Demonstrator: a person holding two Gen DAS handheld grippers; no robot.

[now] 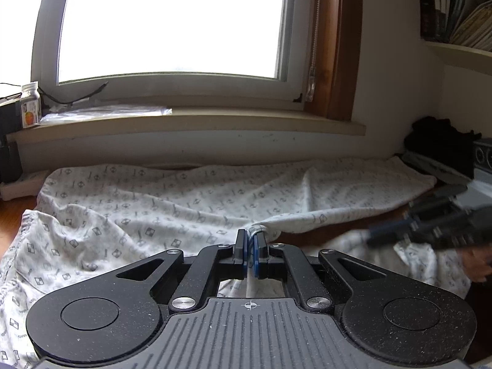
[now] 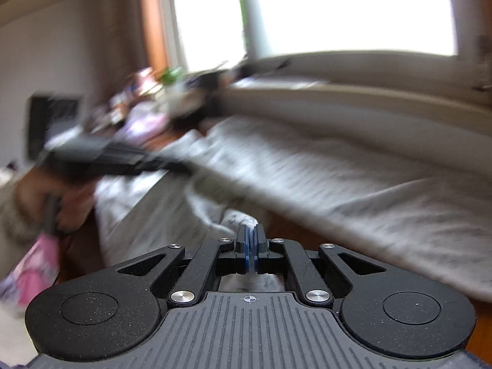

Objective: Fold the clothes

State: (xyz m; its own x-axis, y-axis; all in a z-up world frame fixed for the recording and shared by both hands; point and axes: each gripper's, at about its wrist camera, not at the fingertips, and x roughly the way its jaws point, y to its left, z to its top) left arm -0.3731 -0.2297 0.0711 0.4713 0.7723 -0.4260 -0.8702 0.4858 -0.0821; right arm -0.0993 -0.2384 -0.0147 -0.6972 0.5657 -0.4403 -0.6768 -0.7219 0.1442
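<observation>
A white garment [image 1: 160,203] with a small grey print lies spread and wrinkled on a wooden table below the window. My left gripper [image 1: 251,240] is shut on a bunched edge of it near the middle front. In the right wrist view, which is motion-blurred, my right gripper [image 2: 251,233] is shut on another fold of the same garment [image 2: 338,184]. The right gripper [image 1: 424,224] shows blurred at the right of the left wrist view. The left gripper [image 2: 123,160] and the hand [image 2: 46,196] holding it appear at the left of the right wrist view.
A window sill [image 1: 190,123] runs behind the table with a small jar [image 1: 30,104] at its left. Black items [image 1: 442,144] and a grey device sit at the back right. Bookshelves [image 1: 455,9] hang at top right. Bare wood [image 1: 12,215] shows at the table's left.
</observation>
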